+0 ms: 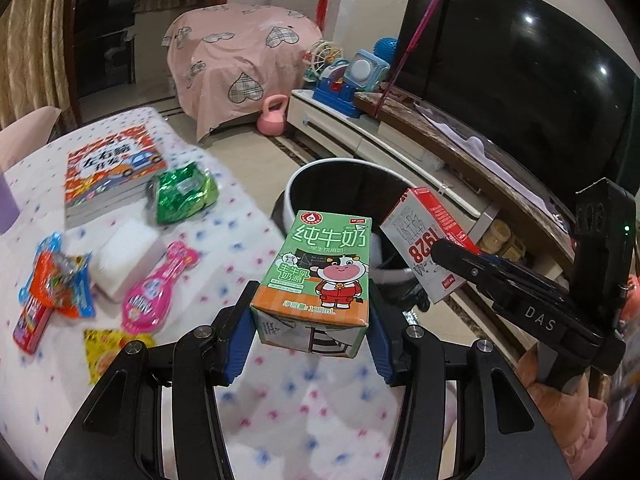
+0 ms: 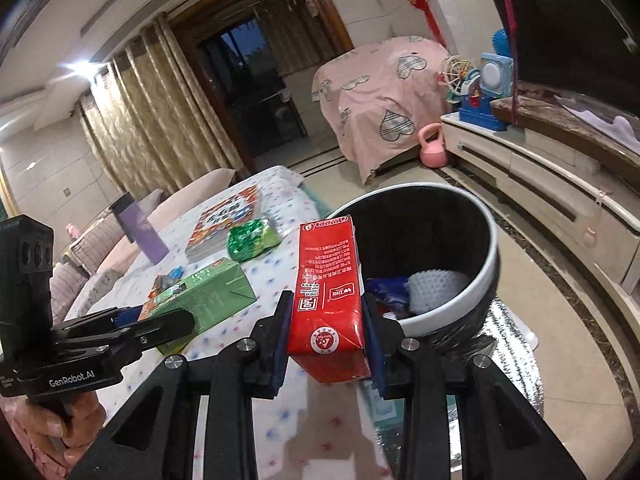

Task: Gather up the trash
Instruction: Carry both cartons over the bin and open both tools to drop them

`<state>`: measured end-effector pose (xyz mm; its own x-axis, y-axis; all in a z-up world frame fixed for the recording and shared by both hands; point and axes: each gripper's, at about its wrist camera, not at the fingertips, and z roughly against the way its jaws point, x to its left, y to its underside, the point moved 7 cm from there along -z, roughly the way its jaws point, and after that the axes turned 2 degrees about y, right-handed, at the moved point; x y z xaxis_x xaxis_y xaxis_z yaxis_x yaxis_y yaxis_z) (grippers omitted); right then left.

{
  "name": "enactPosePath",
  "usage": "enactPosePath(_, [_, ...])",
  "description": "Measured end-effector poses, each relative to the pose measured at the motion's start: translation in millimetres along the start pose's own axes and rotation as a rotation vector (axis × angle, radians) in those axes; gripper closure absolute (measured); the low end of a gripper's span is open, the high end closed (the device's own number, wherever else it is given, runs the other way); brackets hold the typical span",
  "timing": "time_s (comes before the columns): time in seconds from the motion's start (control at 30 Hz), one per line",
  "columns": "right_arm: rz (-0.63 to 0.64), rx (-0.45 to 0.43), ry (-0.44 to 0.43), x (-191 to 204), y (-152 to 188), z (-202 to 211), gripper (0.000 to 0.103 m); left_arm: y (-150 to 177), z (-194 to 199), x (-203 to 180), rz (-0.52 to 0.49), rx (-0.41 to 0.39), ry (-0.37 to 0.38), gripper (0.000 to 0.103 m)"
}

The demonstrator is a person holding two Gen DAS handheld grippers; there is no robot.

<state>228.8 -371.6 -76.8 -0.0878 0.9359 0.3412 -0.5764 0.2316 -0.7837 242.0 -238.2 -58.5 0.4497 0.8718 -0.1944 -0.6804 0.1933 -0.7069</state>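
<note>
Above the near edge of the dotted tablecloth, the left gripper is clenched on a green milk carton, its blue pads pressing the carton's two sides near the bottom end. The carton is held off the table, tilted, with its cartoon cow face toward the camera. Just beyond it stands the trash bin, black inside with a white rim, beside the table's edge. In the right wrist view the right gripper is grasping a red milk carton between its pads, upright and slightly leaning, held just at the bin's near rim. Inside the bin lie a white spiky ball and a blue wrapper. Farther back on the table rest a stack of picture books, a crumpled green foil bag, a white tissue pack, a pink toy, an orange and blue snack wrapper and a yellow packet.
</note>
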Motion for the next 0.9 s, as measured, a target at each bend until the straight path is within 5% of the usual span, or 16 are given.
enactPosePath(0.9, [-0.078, 0.093, 0.093, -69.3, -38.4, -50.2, 0.070, -43.5, -81.5, -29.6, -0.045, 0.074, -0.005, 0.054])
